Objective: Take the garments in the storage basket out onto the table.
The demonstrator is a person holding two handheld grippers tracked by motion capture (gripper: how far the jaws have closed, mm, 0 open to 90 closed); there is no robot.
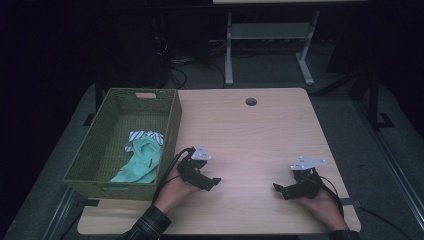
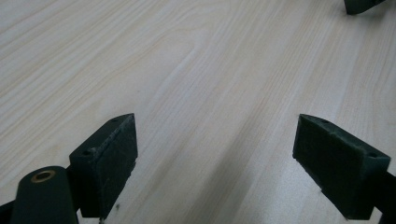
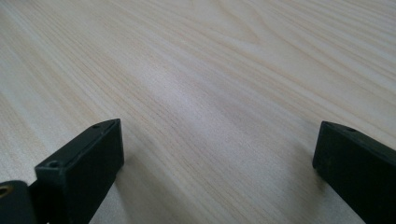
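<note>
My left gripper [image 1: 214, 182] rests low over the wooden table [image 1: 250, 135] near its front, just right of the green woven basket [image 1: 172, 125]. Its jaws stand wide apart over bare wood, and the left gripper [image 2: 215, 149] holds nothing. My right gripper [image 1: 278, 189] sits at the front right of the table, jaws pointing left toward the other one. In its own view the right gripper [image 3: 219, 154] is open over plain wood grain. Inside the basket lie a mint-green cloth [image 1: 142, 162] and a striped cloth [image 1: 145, 135].
A jaw tip of the other gripper [image 2: 362, 5] shows at the top right of the left gripper view. A round cable hole [image 1: 251, 101] sits near the table's far edge. Desk legs [image 1: 228, 50] and cables stand on the dark floor behind.
</note>
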